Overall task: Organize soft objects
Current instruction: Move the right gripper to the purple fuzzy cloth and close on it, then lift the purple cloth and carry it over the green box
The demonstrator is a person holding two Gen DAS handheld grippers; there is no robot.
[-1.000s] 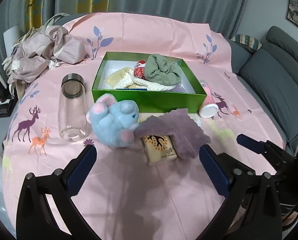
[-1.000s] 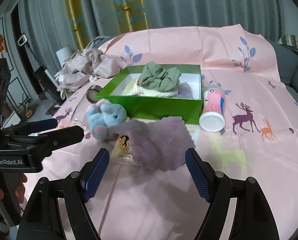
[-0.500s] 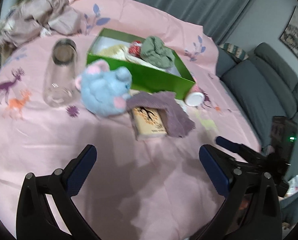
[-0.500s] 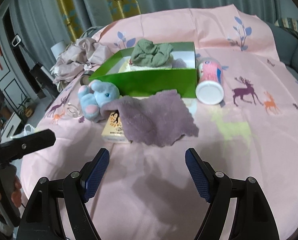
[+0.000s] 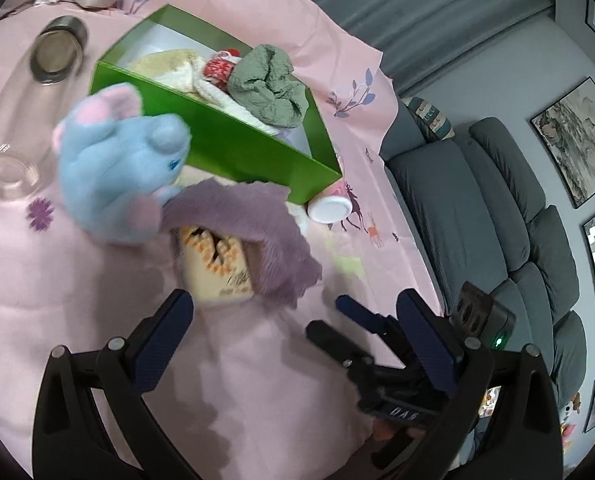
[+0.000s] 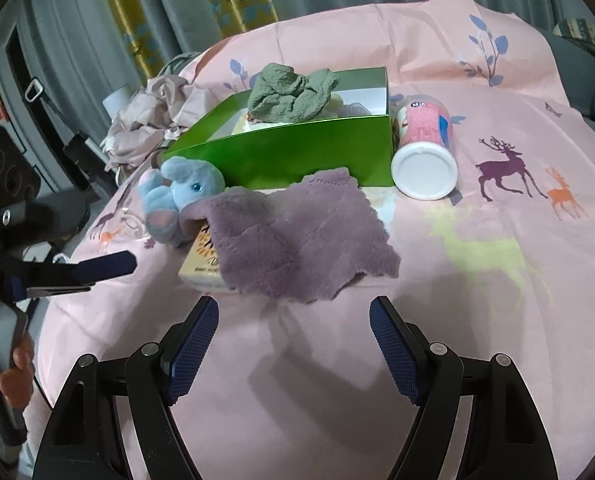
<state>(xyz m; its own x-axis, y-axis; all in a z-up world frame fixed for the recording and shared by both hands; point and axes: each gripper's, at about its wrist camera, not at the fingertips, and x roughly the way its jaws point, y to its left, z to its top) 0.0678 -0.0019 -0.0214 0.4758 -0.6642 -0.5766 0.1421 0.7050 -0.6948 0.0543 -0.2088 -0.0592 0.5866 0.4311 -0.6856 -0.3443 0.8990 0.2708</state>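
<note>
Nearest the viewer: right gripper (image 6: 293,344), jaws spread wide and empty, held over bare pink deer-print tablecloth (image 6: 497,320). Left gripper (image 5: 293,336), likewise spread wide with nothing between its pads, tilted over the same cloth; in the right wrist view one of its blue-padded fingers (image 6: 105,265) showed at the left edge, with part of a person's hand below it. Next: purple fleece cloth (image 6: 297,240), lying rumpled on the table just ahead of the right gripper, draped over one end of a cream printed packet (image 5: 217,264). Beside it, touching the cloth's left corner: blue plush toy with pink ears (image 5: 125,168). Behind these: green open box (image 6: 297,152), white inside, holding a crumpled green cloth (image 6: 293,96) atop cream towelling (image 5: 169,68) and a red-and-white item (image 5: 219,68). Right of the box, on its side: pink printed cup (image 6: 425,144), white base facing forward. Left of the plush: clear glass bottle (image 5: 37,92), lying down. Farthest: heap of beige fabric (image 6: 149,120), curtains, grey sofa (image 5: 497,208).
</note>
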